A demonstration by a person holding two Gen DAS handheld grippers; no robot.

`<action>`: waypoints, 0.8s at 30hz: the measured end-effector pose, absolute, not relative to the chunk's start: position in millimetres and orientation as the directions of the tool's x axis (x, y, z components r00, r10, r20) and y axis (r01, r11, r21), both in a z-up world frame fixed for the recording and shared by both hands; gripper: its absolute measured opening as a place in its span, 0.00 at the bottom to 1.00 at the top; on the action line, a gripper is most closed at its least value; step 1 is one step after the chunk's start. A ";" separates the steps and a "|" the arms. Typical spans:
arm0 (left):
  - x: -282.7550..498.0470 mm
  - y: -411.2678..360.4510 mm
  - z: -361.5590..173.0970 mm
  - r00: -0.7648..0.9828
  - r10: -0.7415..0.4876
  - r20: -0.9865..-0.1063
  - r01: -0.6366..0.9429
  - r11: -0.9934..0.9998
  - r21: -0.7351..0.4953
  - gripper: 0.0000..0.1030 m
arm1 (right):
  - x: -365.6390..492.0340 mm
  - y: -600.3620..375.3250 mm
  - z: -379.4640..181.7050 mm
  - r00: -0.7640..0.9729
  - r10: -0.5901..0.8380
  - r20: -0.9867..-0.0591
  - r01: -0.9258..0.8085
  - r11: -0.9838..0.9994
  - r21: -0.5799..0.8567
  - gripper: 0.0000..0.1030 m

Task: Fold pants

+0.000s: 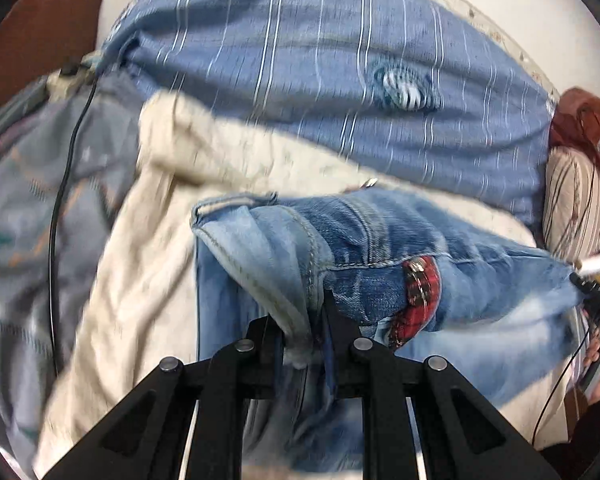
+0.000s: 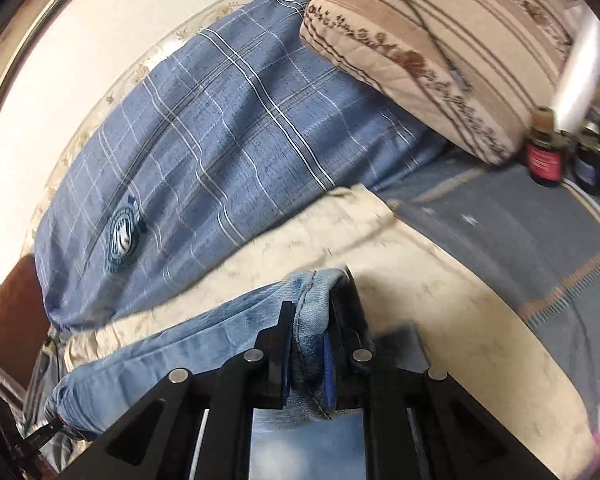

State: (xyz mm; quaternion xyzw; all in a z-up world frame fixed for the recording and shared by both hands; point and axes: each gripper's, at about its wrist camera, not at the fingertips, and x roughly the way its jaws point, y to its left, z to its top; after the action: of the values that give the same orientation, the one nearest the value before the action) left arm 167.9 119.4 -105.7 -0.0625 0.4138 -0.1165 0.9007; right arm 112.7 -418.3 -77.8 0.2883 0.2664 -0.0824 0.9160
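Jeans [image 1: 380, 248]: light blue washed denim, darker at the seams, pale hem stitching, a red plaid patch [image 1: 418, 296] on one panel. Left view blurred.

Left gripper [image 1: 304, 320]: jaws together, clamped on a folded denim edge with a thick pale seam. Right gripper [image 2: 310, 320]: jaws together, clamped on a rolled hem of the same jeans [image 2: 204, 332].

Position: the jeans hang stretched between the two grippers, over a cream blanket [image 1: 140, 248] on the bed, in front of a blue plaid duvet [image 2: 220, 128]. Striped pillow [image 2: 440, 52] at the far end.

Long axis: runs across the left view, from the left gripper rightward to the right gripper's tip at the frame edge. Fabric is taut on top, sagging below.
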 end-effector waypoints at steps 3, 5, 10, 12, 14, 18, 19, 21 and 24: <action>150.1 126.5 -127.5 0.598 -0.275 -0.753 0.139 0.961 -0.240 0.17 | 84.6 -419.2 -88.2 0.829 0.012 -0.560 0.320 0.810 0.492 0.12; 142.1 130.2 -138.4 0.587 -0.278 -0.760 0.126 0.959 -0.254 0.17 | 67.7 -426.2 -97.8 0.808 0.053 -0.586 0.333 0.780 0.530 0.16; 131.5 133.2 -150.0 0.577 -0.274 -0.769 0.124 0.961 -0.249 0.18 | 34.0 -436.1 -107.1 0.776 0.076 -0.626 0.360 0.761 0.539 0.17; 125.0 138.0 -151.5 0.569 -0.276 -0.775 0.120 0.960 -0.253 0.18 | 23.7 -437.4 -104.0 0.783 0.045 -0.620 0.370 0.767 0.524 0.17; 120.1 143.5 -152.4 0.559 -0.281 -0.780 0.111 0.958 -0.266 0.18 | 11.2 -440.3 -97.0 0.807 0.014 -0.590 0.371 0.765 0.526 0.17; 102.4 154.0 -147.2 0.567 -0.269 -0.779 0.081 0.959 -0.272 0.16 | -2.5 -438.8 -81.5 0.855 -0.052 -0.516 0.362 0.773 0.521 0.21; 99.1 155.3 -143.7 0.577 -0.256 -0.776 0.077 0.963 -0.260 0.16 | 1.3 -435.7 -80.5 0.858 -0.034 -0.513 0.344 0.779 0.525 0.31; 89.5 159.6 -130.8 0.612 -0.243 -0.753 0.073 0.965 -0.252 0.16 | 10.8 -429.1 -83.1 0.845 -0.018 -0.534 0.345 0.782 0.519 0.60; 78.2 162.6 -109.5 0.660 -0.279 -0.697 0.098 0.952 -0.288 0.16 | 22.5 -420.8 -84.9 0.827 -0.041 -0.560 0.365 0.797 0.481 0.68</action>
State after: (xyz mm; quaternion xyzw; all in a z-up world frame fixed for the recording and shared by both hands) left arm 78.2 162.6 -109.5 -0.1134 0.3987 -0.1044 0.9040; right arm 22.5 -420.8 -84.9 0.2985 0.2718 -0.1117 0.9081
